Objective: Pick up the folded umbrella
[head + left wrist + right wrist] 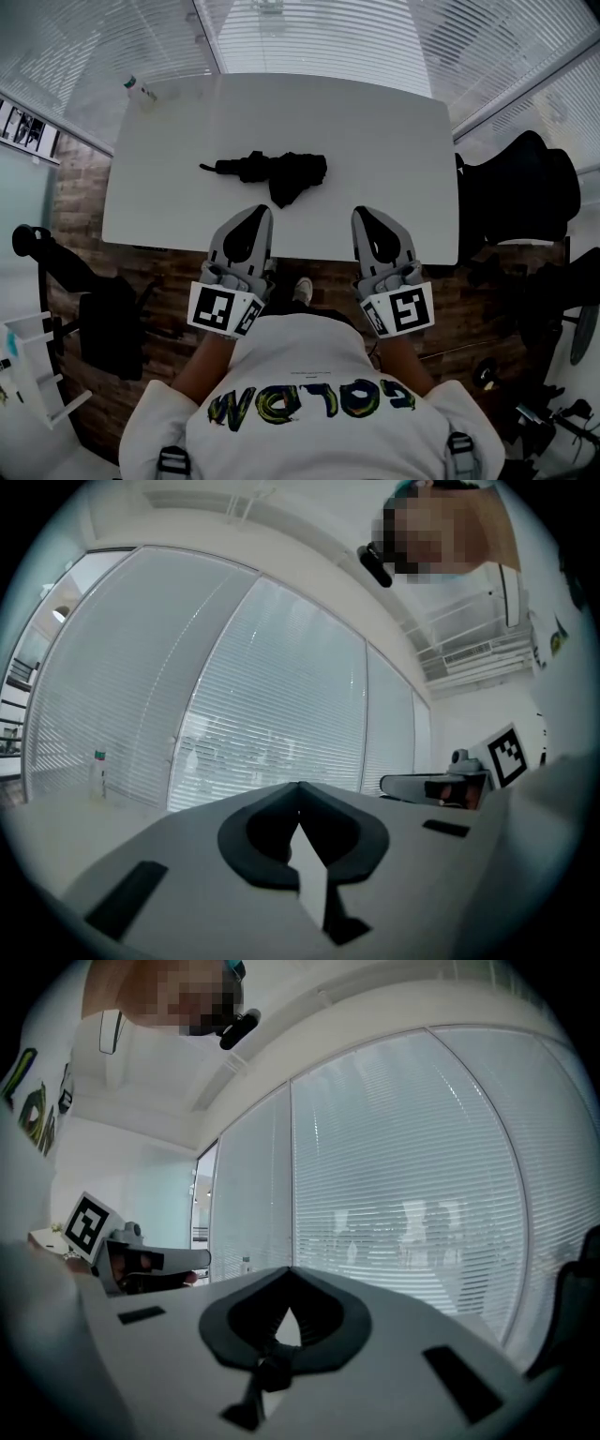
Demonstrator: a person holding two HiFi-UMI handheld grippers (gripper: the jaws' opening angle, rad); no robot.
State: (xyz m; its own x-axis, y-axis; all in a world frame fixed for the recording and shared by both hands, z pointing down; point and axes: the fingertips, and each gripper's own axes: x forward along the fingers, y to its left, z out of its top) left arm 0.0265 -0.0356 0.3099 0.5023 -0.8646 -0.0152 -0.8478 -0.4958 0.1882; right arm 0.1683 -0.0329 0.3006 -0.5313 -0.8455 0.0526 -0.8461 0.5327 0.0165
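At the near edge of the white table (375,141), the left gripper (263,210) and the right gripper (362,212) are held side by side, level, with their noses pointing toward the far side. Each is closed to a point: in its own view the left gripper (299,786) shows its two jaws meeting at the tip with nothing caught between them, and the right gripper (289,1269) looks the same, tips together and empty. Neither touches anything on the tabletop. Holding them shut and low like this reads as an approach posture, before either has committed to a grasp.

Just beyond the left gripper's nose lies the folded umbrella (267,173), black, flat on the table, its length running left to right. The slim handle end points left, and the loose, bunched fabric spreads at its right end, nearest the gap between the two tools. It sits nearer the left tool than the right, so the left one seems the likelier to take it; its jaws would have to open first, and the narrow shaft part looks a firmer hold than the floppy cloth.

Farther out, a small bottle (141,90) stands at the table's far left corner, well apart from the umbrella. Window blinds (309,33) close off the far side, and a black chair (525,187) stands off the table's right end.
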